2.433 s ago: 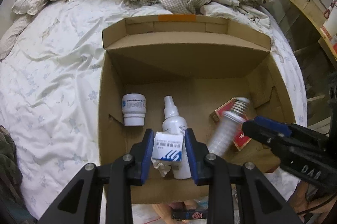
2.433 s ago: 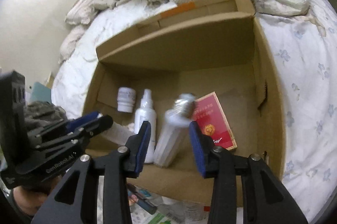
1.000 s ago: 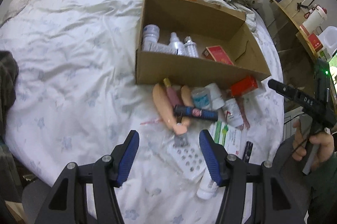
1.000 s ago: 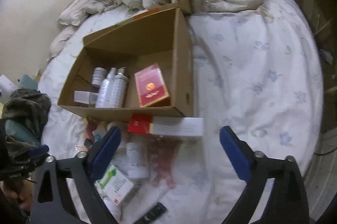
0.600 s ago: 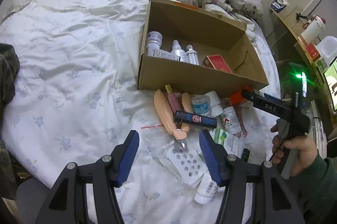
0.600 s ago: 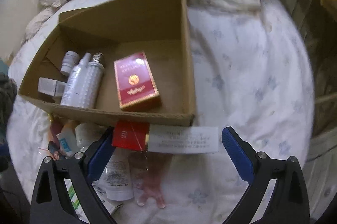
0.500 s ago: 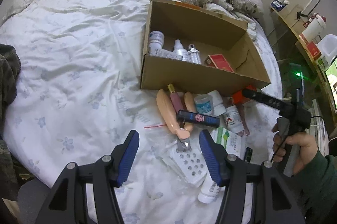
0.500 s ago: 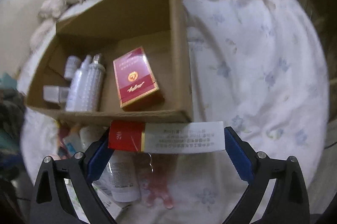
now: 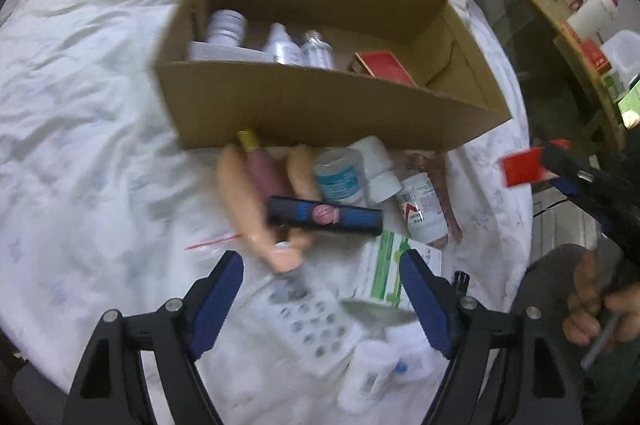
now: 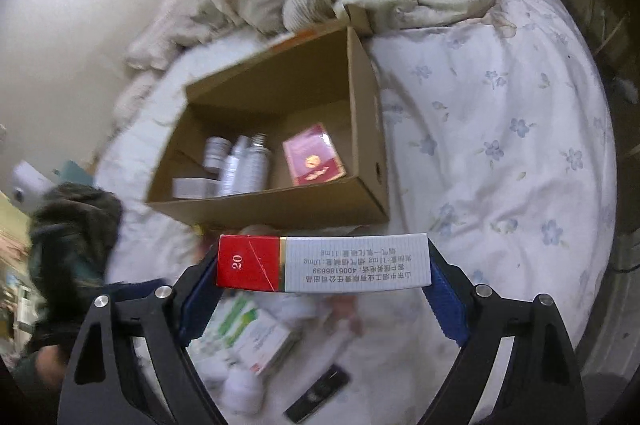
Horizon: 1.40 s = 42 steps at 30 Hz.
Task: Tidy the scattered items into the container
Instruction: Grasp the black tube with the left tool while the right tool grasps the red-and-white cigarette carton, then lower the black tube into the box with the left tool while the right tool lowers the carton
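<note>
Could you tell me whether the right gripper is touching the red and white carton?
Touching. The right wrist view shows the carton spanning the right gripper, each end pressed against a blue pad.

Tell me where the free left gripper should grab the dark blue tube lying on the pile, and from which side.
Grip the dark blue tube around its middle, coming down from above with the open left gripper turned so its fingers close across the narrow width. It lies flat and crosswise atop the peach tubes, so its long sides seem exposed.
</note>
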Tool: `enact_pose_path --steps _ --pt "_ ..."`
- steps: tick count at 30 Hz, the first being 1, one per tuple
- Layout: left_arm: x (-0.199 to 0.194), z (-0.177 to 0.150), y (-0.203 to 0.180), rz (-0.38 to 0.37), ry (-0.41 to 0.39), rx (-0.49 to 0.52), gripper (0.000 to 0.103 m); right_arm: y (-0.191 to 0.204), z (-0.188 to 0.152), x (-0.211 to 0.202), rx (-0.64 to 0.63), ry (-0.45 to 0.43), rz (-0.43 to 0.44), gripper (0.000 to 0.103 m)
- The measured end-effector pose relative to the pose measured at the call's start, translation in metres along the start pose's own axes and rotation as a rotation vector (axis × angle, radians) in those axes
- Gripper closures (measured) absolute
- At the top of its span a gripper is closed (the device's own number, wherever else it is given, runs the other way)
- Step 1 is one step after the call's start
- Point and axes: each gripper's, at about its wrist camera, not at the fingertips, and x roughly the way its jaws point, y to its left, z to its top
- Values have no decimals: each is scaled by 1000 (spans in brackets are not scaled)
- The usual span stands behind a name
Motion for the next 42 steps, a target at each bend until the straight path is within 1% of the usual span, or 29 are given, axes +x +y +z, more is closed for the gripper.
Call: enact_pose_path --steps 3,5,7,10,13,16,18,21,24,29,33,35,37,39,42 --pt "14 7 -11 30 -5 0 22 -1 -10 -3 15 -25 27 12" --pt "21 11 -19 63 -8 24 22 -3 -9 -6 31 -49 45 12" --pt "28 14 -25 97 -2 56 22 -2 -7 -3 41 -60 37 12" --pt "40 14 -26 147 15 101 22 -3 -5 4 44 -42 30 12" --pt "46 13 -26 190 2 138 22 -3 -4 8 45 -43 32 12" --pt "47 11 -27 196 -9 162 22 -4 -5 10 52 -39 37 12" --pt "46 9 -27 181 -17 169 23 -3 -5 10 51 -41 39 12" --pt "45 3 -32 191 -27 212 23 -3 -5 10 53 -39 40 12" --pt "42 -1 -34 183 -34 232 24 -4 -5 10 56 -38 44 12" --pt "13 0 -41 162 -99 249 24 -2 -6 9 49 -45 54 12" --pt "-21 10 -43 142 -184 236 24 3 -7 4 31 -71 75 12" --pt "-41 26 -43 147 -242 214 24 6 -7 -7 22 -118 85 12" --pt "-66 38 -37 145 -306 179 24 10 -5 -23 8 -186 104 12" --pt "-84 49 -32 152 -366 148 24 14 -1 -34 1 -230 118 12" --pt "-90 66 -24 165 -409 93 24 21 19 -35 1 -211 166 12"
